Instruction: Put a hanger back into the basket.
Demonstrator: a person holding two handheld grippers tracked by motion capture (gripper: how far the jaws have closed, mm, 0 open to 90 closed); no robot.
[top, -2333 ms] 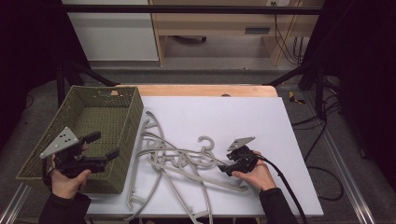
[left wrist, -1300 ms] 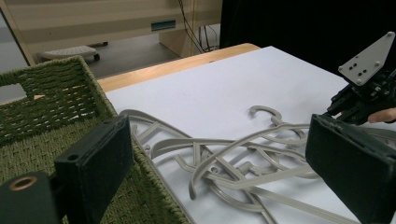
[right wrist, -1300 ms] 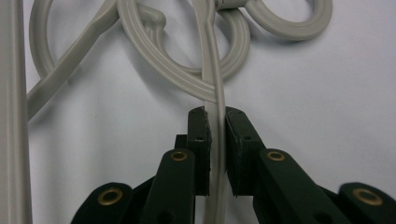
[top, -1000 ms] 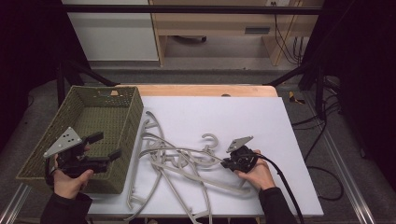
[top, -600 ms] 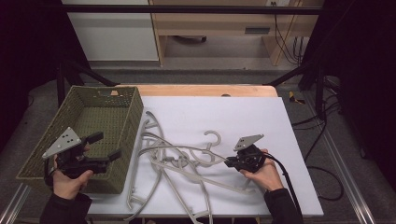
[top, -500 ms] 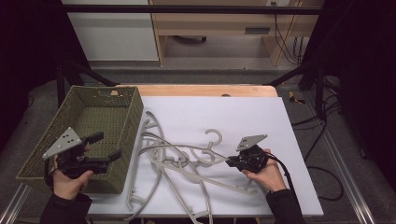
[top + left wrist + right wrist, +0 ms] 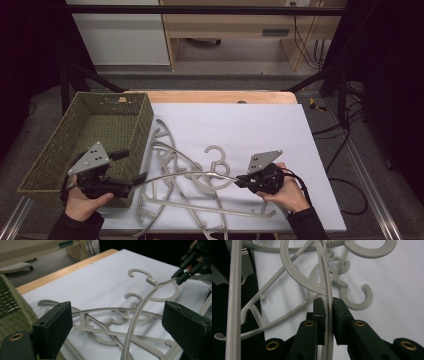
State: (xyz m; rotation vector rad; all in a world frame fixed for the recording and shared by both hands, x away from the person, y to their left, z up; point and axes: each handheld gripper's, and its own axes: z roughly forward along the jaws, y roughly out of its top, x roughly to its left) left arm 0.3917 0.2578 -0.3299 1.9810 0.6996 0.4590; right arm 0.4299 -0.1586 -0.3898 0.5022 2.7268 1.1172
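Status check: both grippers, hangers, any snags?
Right gripper shut on grey plastic hanger. Left gripper open beside green woven basket. Hanger pile tangled underneath; possible snag.

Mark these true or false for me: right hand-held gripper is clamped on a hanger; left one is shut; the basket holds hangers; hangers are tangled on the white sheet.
1. The right hand-held gripper is shut on a thin grey plastic hanger. True.
2. The left hand-held gripper is shut. False: its jaws stand wide apart.
3. The green woven basket holds hangers. False: no hangers show inside it.
4. The hangers lie tangled on the white sheet. True.
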